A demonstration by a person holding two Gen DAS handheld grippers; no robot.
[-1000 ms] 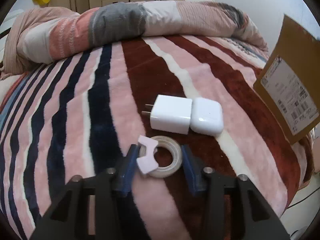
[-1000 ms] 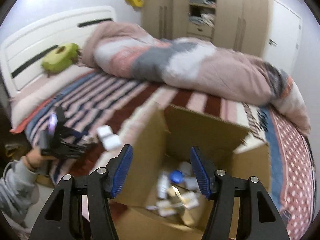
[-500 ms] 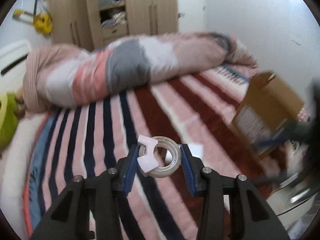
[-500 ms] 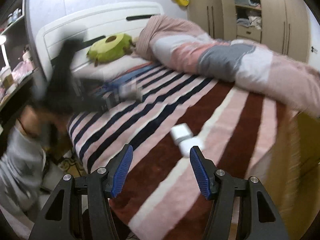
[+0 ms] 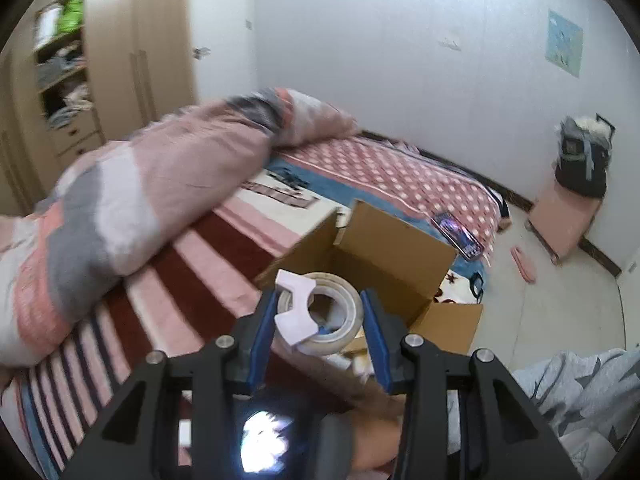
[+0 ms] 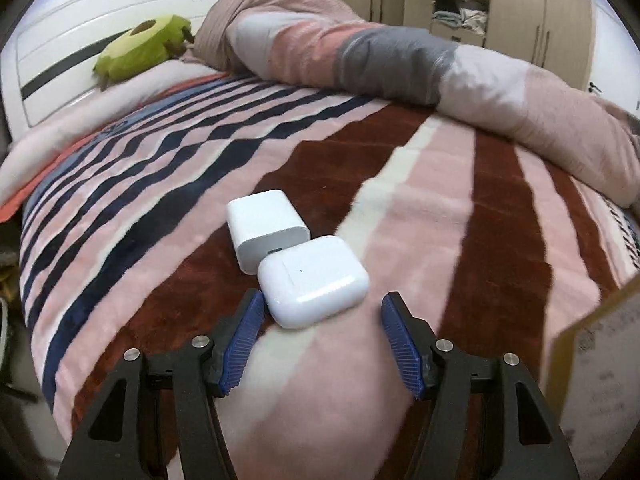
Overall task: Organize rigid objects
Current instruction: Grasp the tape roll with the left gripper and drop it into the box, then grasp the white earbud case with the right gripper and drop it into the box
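My left gripper (image 5: 320, 320) is shut on a white tape roll (image 5: 334, 314) with a pink tab, held in the air above the open cardboard box (image 5: 384, 248) on the bed. My right gripper (image 6: 322, 330) is open, its blue fingers either side of a white earbud case (image 6: 314, 280) lying on the striped blanket. A white charger block (image 6: 264, 228) lies touching the case on its far side.
A rolled quilt (image 6: 400, 52) lies across the far side of the bed, a green plush (image 6: 140, 46) by the headboard. A corner of the box (image 6: 600, 360) shows at the right. A phone (image 5: 458, 236) lies on the bed edge behind the box.
My left gripper lifted the tape roll off the blanket and swung right over the box. My right gripper swung left from the box down to the earbud case.
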